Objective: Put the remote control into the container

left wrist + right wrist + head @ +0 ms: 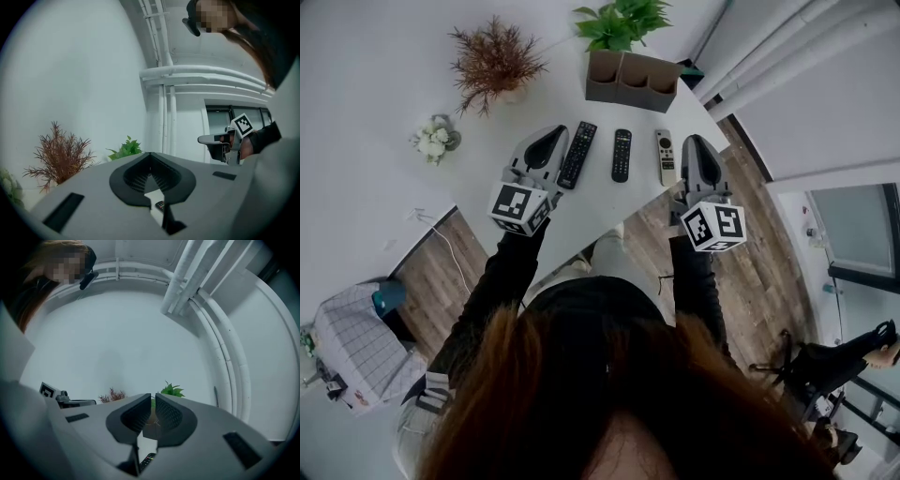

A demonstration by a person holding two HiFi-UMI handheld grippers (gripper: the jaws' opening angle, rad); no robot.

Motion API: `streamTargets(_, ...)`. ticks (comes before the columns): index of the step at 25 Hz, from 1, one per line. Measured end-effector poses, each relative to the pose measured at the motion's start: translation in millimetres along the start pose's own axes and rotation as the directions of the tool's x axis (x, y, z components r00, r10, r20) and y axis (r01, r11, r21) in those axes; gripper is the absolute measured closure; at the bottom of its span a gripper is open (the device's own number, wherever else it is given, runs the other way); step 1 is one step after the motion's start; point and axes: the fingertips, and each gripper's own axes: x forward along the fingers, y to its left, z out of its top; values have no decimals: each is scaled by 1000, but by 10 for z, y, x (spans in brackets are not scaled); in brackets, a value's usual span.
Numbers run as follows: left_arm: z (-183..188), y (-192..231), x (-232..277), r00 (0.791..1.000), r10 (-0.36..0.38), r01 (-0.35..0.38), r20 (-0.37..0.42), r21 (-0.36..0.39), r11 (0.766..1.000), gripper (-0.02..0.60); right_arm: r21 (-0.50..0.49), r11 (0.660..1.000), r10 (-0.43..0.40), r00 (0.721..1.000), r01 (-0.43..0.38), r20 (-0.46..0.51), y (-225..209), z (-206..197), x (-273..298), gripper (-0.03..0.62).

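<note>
Approach: three remotes (pixel 622 155) lie untouched on the counter (pixel 581 217), mid-frame.
My left gripper (pixel 551 139) and right gripper (pixel 696 145) are clenched, empty; next, fingers (pixel 137 414) must open over one.

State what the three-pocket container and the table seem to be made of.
Container: grey-brown, matte, thin flat walls with no shine; probably felt or card, unclear which. Table: white, smooth, even matte top with a crisp edge; likely laminate or painted board.
</note>
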Motion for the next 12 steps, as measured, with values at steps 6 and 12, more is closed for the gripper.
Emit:
streamTargets(6,-166,19,315,1000,4,-4,-24,-19,1000,572,15,999,-29,998,30,-49,-267,-166,143,572)
streamTargets(12,-385,128,545,998,26,-27,-61,-28,999,572,42,998,-35,995,39,-98,-455,-403,307,573)
